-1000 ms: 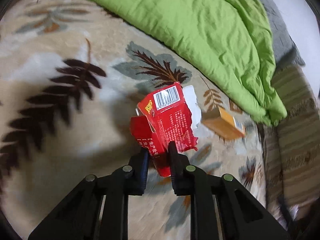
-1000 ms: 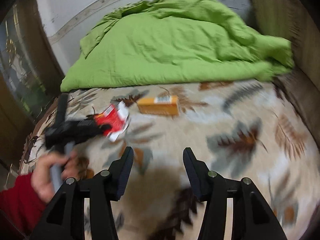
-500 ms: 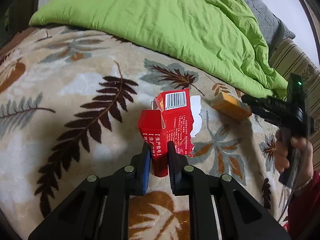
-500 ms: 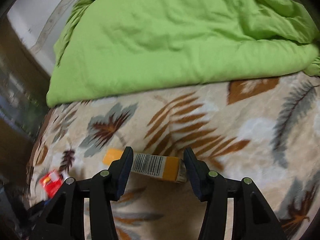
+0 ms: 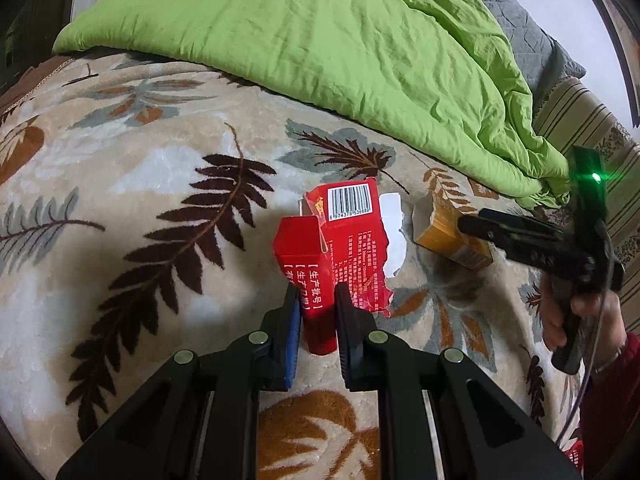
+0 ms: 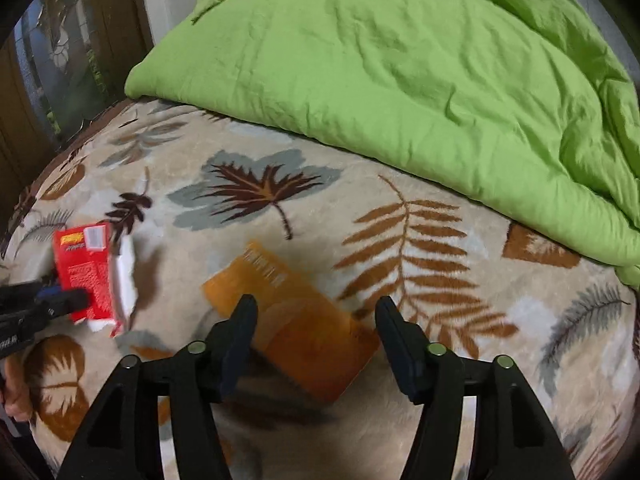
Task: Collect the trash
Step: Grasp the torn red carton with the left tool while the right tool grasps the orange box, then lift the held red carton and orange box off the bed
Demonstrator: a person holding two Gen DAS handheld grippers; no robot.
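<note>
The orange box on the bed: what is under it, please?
The orange box lies on the leaf-patterned blanket, between the opening jaws of the right gripper, which do not press it. Whatever is directly beneath the box is covered by it.

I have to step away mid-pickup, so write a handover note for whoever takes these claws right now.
Left claw: shut on the torn red carton, which is still low over the leaf-print blanket.
Right claw: jaws opening, astride the orange box lying on the blanket, not gripping it yet.
Done: red carton grasped.
Left: close on the orange box, lift both and carry them off; no bin is in view.
The green duvet lies behind, clear of both.
</note>
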